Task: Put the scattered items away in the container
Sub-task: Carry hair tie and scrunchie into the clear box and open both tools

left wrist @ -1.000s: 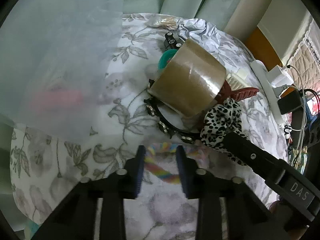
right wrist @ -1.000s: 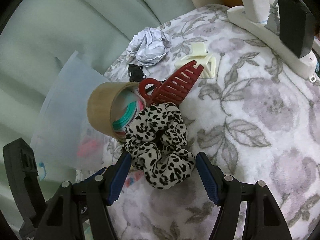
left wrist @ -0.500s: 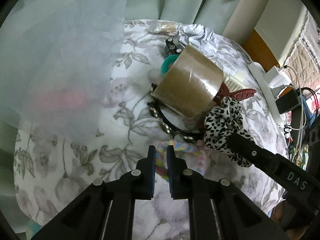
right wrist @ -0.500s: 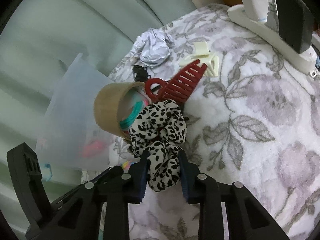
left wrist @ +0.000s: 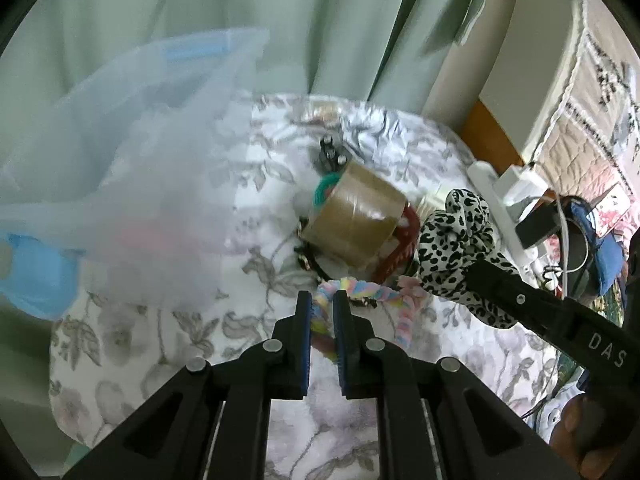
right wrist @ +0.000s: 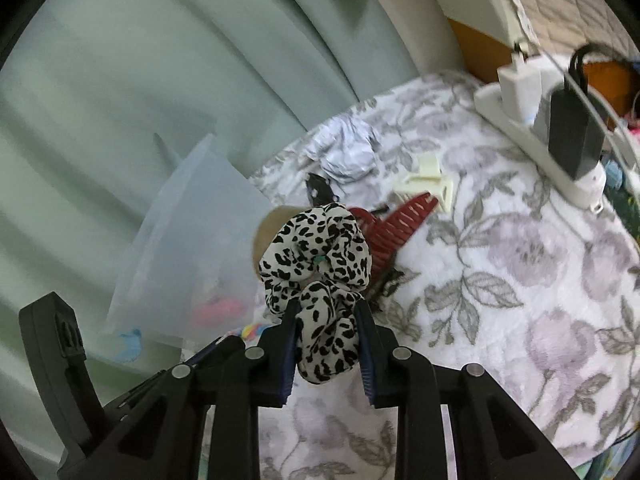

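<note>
- Where the left wrist view looks past its own fingers, a pastel rainbow twisted-rope hair tie (left wrist: 362, 292) shows as a soft loop of pink, yellow and blue strands, one end lying on the white floral fleece cover (left wrist: 460, 344) and the other pinched up.
- A black-and-white leopard-print fabric scrunchie (right wrist: 320, 248) is puffy and gathered, lifted clear of the cover in the right wrist view.
- Only the left view shows the translucent plastic container with blue handles (left wrist: 120, 160) from the side, close at the left, with something pink blurred inside; it also shows the brown roll of packing tape (left wrist: 356, 220) tilted on the pile of items.
- Only the right view shows the cream plastic claw clip (right wrist: 428, 184), the dark red plastic hair comb (right wrist: 400, 224), the crumpled silver foil ball (right wrist: 344, 152) and the white power strip (right wrist: 536, 136) with plugs along the cover's far edge.
- The left tongs (left wrist: 322, 312) are nearly closed, squeezing the rainbow hair tie between the blue pads.
- The right tongs (right wrist: 326, 328) are narrowed onto the scrunchie's lower fold, holding it up in front of the tape roll.
</note>
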`<move>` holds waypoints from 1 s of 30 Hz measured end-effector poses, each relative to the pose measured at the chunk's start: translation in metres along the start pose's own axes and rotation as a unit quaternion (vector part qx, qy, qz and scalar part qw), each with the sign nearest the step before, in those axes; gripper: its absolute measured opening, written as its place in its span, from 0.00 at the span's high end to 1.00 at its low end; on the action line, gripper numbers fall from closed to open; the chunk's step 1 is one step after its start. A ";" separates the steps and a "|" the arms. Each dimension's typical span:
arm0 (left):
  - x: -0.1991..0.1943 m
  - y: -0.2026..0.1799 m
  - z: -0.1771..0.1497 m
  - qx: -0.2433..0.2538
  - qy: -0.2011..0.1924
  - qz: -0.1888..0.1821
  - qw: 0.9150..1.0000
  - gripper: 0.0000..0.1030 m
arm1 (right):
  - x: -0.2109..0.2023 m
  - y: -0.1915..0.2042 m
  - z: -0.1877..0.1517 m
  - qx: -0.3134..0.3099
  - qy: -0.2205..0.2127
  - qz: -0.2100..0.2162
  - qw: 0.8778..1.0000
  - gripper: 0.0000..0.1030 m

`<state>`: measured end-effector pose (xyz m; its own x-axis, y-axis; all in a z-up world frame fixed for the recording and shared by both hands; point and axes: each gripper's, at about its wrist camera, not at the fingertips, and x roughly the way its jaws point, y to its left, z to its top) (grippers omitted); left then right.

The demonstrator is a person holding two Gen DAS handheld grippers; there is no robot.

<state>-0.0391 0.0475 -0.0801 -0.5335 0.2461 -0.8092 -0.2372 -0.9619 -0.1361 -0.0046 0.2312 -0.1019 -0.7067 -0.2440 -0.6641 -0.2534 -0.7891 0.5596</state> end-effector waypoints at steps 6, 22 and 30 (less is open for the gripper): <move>-0.033 0.005 0.006 0.012 -0.051 0.005 0.999 0.90 | -0.032 0.034 0.003 -0.023 -0.037 0.017 0.999 0.72; -0.090 0.049 0.022 -0.035 -0.142 0.009 0.989 0.93 | -0.091 0.116 0.021 -0.090 -0.110 0.084 0.986 0.72; -0.121 0.084 0.029 -0.079 -0.183 0.009 0.980 0.93 | -0.089 0.142 0.028 -0.107 -0.115 0.092 0.983 0.72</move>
<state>-0.0178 -0.0595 0.0223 -0.7988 0.2265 -0.5574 -0.1108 -0.9660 -0.2337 0.0037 0.1565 0.0504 -0.8646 -0.2793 -0.4176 0.0207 -0.8503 0.5258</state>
